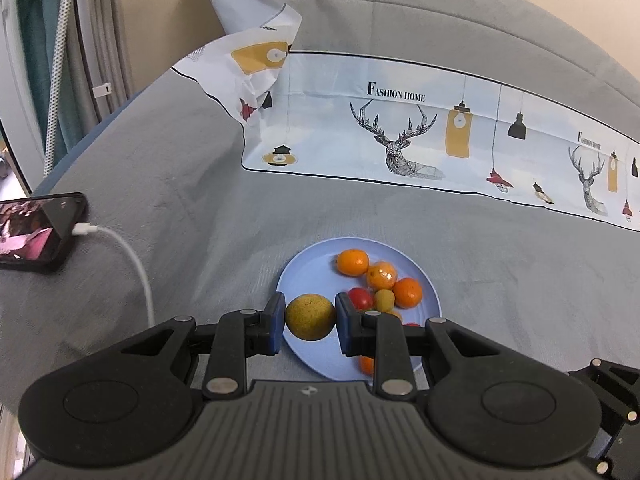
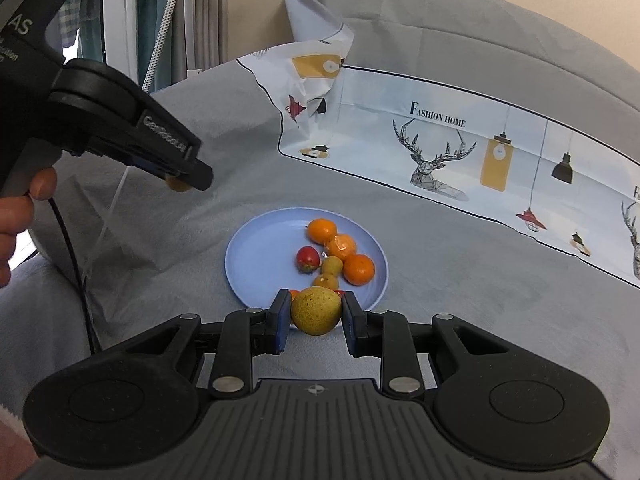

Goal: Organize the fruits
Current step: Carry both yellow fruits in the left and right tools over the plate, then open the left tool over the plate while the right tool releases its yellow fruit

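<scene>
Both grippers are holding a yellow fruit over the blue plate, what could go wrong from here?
The plate is already crowded along one side, so a round fruit dropped by the right gripper may roll into the oranges or off the rim. The left gripper and its fruit head for the same plate, so the grippers might bump.
</scene>
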{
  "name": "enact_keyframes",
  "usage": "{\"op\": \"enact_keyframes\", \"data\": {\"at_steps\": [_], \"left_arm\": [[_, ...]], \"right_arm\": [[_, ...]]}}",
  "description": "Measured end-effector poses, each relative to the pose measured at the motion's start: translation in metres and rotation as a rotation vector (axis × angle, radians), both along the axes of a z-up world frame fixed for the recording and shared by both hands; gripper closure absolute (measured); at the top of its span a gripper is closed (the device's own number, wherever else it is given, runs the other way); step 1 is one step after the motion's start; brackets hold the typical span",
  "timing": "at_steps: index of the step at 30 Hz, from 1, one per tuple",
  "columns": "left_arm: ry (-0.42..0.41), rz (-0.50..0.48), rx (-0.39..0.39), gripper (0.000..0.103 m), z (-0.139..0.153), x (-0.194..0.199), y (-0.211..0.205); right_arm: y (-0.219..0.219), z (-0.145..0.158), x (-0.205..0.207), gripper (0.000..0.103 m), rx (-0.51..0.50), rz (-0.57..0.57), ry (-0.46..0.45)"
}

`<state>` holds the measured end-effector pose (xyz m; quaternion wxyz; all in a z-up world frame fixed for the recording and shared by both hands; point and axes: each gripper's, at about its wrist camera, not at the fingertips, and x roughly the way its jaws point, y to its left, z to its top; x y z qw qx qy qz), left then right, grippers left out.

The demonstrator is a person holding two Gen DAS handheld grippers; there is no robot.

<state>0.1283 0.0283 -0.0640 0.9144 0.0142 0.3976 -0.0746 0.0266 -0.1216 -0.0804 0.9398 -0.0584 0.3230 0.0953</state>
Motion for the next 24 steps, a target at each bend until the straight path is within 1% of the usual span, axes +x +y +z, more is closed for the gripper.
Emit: {"op": "enact_keyframes", "data": {"at_steps": [9, 18, 24], "left_arm": [[0.046, 0.01, 0.012, 0.073, -0.021, 0.035, -0.007], [0.124, 0.012, 0.022, 0.073, -0.051, 0.07, -0.012], [0.143, 0.007, 0.033, 0.073, -0.067, 0.087, -0.022]], "right_arm": [[-0.001, -0.014, 0.037, 0.075, 0.009, -0.001, 0.024], [-0.005, -0.036, 0.076, 0.075, 0.025, -0.012, 0.063], [-0.006, -0.049, 0.101, 0.075, 0.032, -0.019, 0.077]]}}
